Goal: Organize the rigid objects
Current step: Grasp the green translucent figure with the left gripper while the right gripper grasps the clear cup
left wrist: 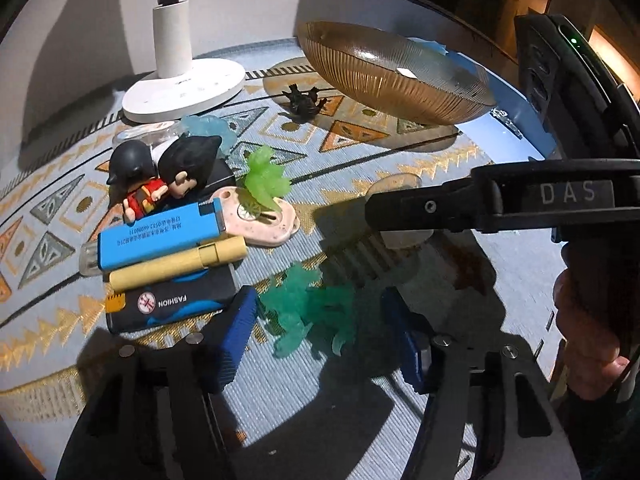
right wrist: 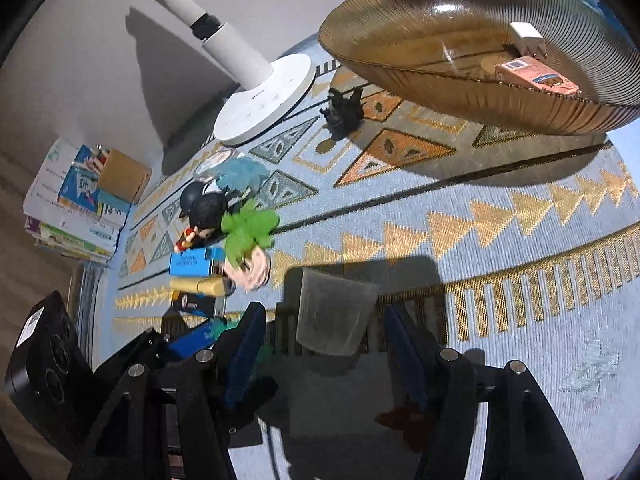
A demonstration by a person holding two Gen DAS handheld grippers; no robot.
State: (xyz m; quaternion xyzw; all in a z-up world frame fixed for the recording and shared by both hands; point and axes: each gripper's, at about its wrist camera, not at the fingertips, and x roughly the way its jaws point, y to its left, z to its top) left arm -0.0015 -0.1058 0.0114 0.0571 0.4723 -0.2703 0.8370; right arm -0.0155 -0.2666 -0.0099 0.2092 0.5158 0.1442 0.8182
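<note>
Figure legend. The left gripper [left wrist: 320, 336] hung over a patterned cloth [left wrist: 420, 168] on the tabletop, its blue-padded fingers [left wrist: 234, 336] spread on either side of a translucent teal figurine [left wrist: 308, 312]; the pads did not visibly press it. The figurine lay flat, its limbs pointing toward the camera. To its left lay a row of long items: a blue lighter [left wrist: 160, 236], a tan tube [left wrist: 180, 264] and a dark lighter marked FASHION [left wrist: 172, 304], each with its long axis running left to right, slightly tilted upward at right. The right gripper [right wrist: 324, 340] had its fingers [right wrist: 244, 344] parted around a small clear cup [right wrist: 334, 316], which stood upright; contact could not be judged. Farther back rested an amber ribbed bowl [right wrist: 460, 80] holding a pink box [right wrist: 536, 76], beside a white lamp base [right wrist: 264, 100] and a small black figurine [right wrist: 344, 112].
</note>
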